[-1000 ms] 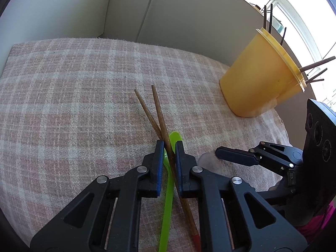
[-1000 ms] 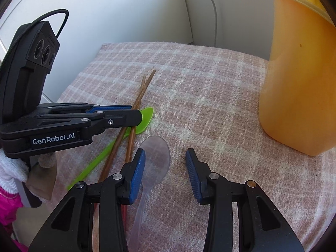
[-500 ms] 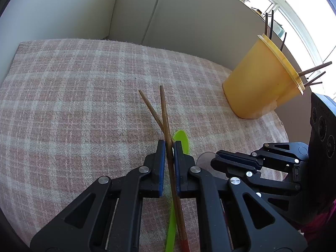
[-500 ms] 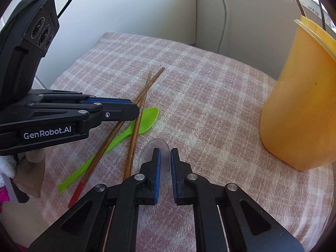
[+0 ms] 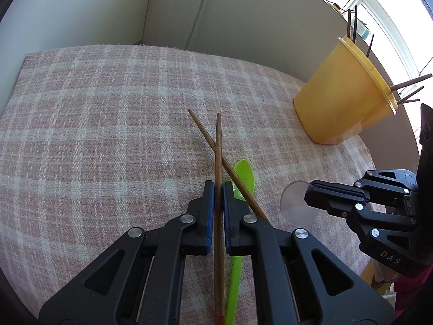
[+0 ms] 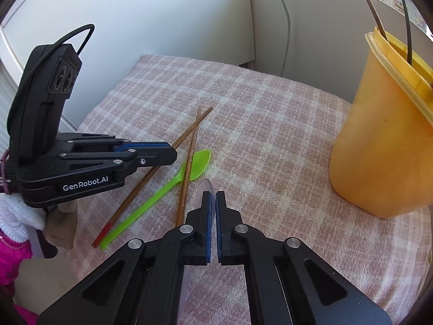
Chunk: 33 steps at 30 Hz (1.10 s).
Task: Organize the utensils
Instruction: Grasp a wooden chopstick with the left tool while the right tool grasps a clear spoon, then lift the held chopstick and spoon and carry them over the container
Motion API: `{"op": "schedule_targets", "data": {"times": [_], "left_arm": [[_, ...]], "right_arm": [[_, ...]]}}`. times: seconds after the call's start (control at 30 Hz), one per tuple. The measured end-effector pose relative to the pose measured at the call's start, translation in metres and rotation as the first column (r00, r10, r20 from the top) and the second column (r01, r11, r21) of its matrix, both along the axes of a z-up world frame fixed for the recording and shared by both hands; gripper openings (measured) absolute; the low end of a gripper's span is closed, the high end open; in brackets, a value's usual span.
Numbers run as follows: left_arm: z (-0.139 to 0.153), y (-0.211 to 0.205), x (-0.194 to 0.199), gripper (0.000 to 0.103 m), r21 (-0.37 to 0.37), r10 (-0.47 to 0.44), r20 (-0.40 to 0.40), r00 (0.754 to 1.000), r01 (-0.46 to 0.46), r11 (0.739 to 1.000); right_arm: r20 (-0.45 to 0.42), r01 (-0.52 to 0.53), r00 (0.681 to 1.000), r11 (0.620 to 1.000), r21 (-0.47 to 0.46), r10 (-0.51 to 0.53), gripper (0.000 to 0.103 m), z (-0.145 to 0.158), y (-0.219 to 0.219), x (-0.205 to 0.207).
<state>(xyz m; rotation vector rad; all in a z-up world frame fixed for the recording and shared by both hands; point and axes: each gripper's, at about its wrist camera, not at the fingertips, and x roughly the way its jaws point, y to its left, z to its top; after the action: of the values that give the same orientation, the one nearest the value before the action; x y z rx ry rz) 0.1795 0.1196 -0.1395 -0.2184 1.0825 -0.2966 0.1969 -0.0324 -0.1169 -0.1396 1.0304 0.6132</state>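
Note:
My left gripper point(image 5: 218, 187) is shut on a brown chopstick point(image 5: 217, 140) with a red end, held along the jaws. A second chopstick point(image 5: 203, 130) lies crossed under it on the checked cloth, on top of a green plastic spoon point(image 5: 243, 173). To the right, my right gripper point(image 6: 213, 196) is shut on a clear plastic spoon point(image 6: 203, 189), whose bowl sticks out past the tips. A yellow cup point(image 6: 379, 149) with several dark chopsticks in it stands at the far right.
A pink and white checked cloth point(image 5: 108, 122) covers the small table, whose near edge is close behind the grippers. Grey walls with a cable run along the back. A pink sleeve point(image 6: 10, 257) and a white cuff show at the lower left.
The right gripper's jaws closed on the clear spoon's bowl. The left gripper drew back a little with its chopstick, which now crosses over the other one.

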Motion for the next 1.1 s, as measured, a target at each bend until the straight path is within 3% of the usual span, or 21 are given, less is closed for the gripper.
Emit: {"op": "schedule_targets", "data": {"times": [0.17, 0.37, 0.67, 1.1], "left_arm": [[-0.002, 0.006, 0.008, 0.004, -0.008, -0.005, -0.031, 0.999, 0.005, 1.0], [0.028, 0.018, -0.004, 0.004, -0.038, 0.012, 0.05, 0.999, -0.01, 0.999], [0.084, 0.026, -0.025, 0.004, -0.032, 0.011, 0.18, 0.984, -0.005, 0.999], [0.134, -0.023, -0.055, 0.004, -0.006, -0.051, 0.32, 0.946, 0.056, 0.998]], "right_arm": [[0.01, 0.003, 1.0, 1.0, 0.003, -0.003, 0.001, 0.006, -0.003, -0.002], [0.037, 0.004, 0.999, 1.0, 0.024, -0.004, 0.001, 0.021, -0.011, -0.012], [0.15, 0.019, 0.988, 0.997, 0.07, -0.029, 0.001, 0.066, -0.036, -0.031], [0.287, 0.05, 0.955, 0.993, 0.109, -0.079, 0.001, 0.11, -0.064, -0.053]]}}
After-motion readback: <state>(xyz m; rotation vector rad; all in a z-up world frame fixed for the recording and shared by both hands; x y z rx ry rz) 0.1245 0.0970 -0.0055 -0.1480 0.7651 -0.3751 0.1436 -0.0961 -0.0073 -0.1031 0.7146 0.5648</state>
